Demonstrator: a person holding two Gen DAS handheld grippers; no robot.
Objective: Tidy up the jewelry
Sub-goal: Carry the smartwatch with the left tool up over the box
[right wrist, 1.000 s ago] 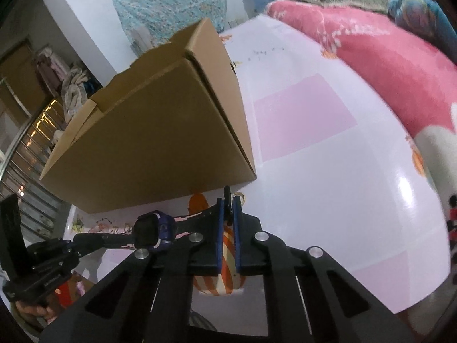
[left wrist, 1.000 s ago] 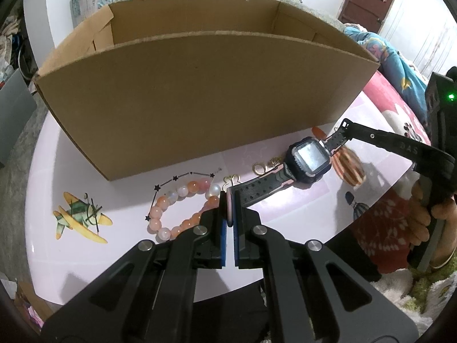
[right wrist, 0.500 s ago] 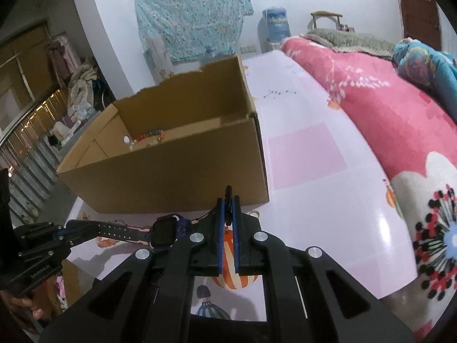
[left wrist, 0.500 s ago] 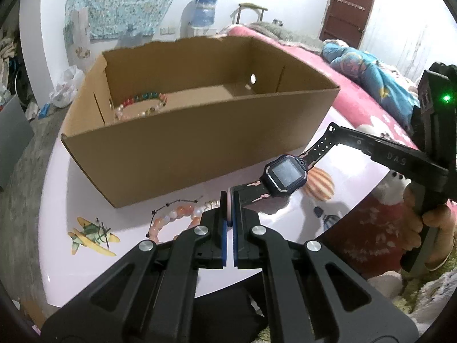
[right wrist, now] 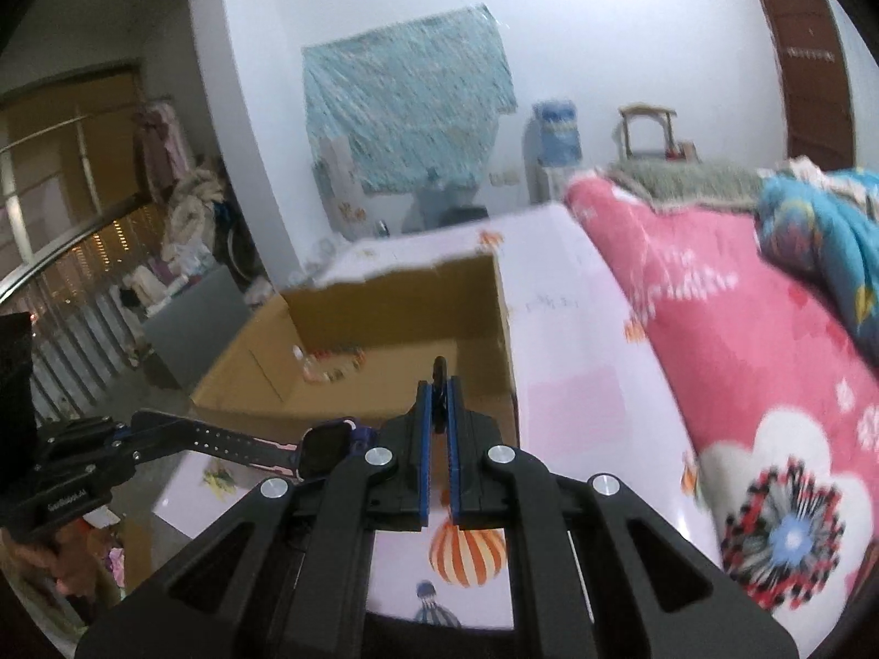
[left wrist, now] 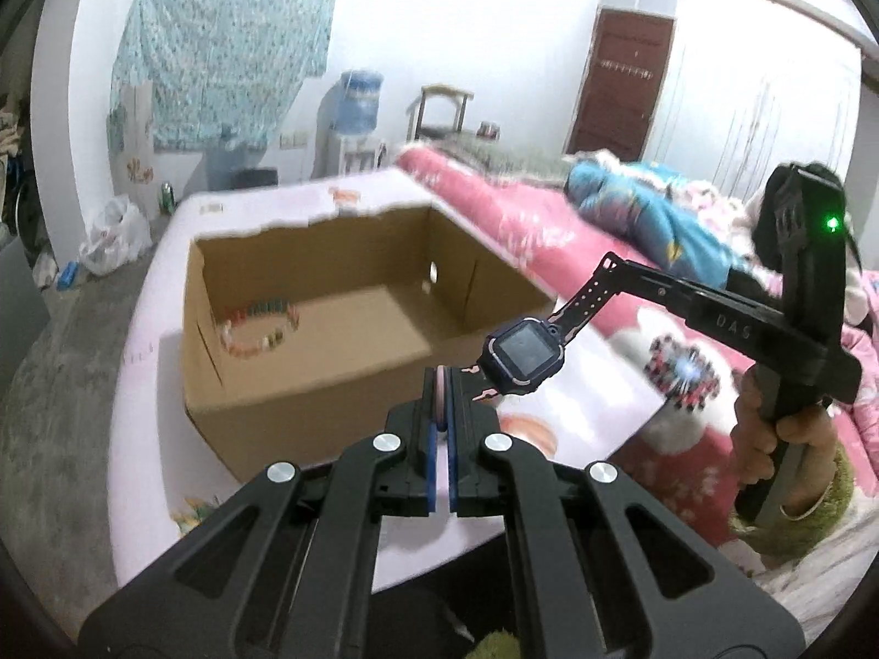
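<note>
Watch (left wrist: 522,354) strung between both claws, bracelet (left wrist: 258,324) inside box (left wrist: 329,373)

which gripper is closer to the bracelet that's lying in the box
Left. The left gripper holds its strap end just before the box's near wall, nearer the bracelet; the right gripper is over the far corner.

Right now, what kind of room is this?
Most likely a lived-in bedroom: a bed with a pink floral blanket, a water dispenser by the wall, and clothes piled at the side.
</note>
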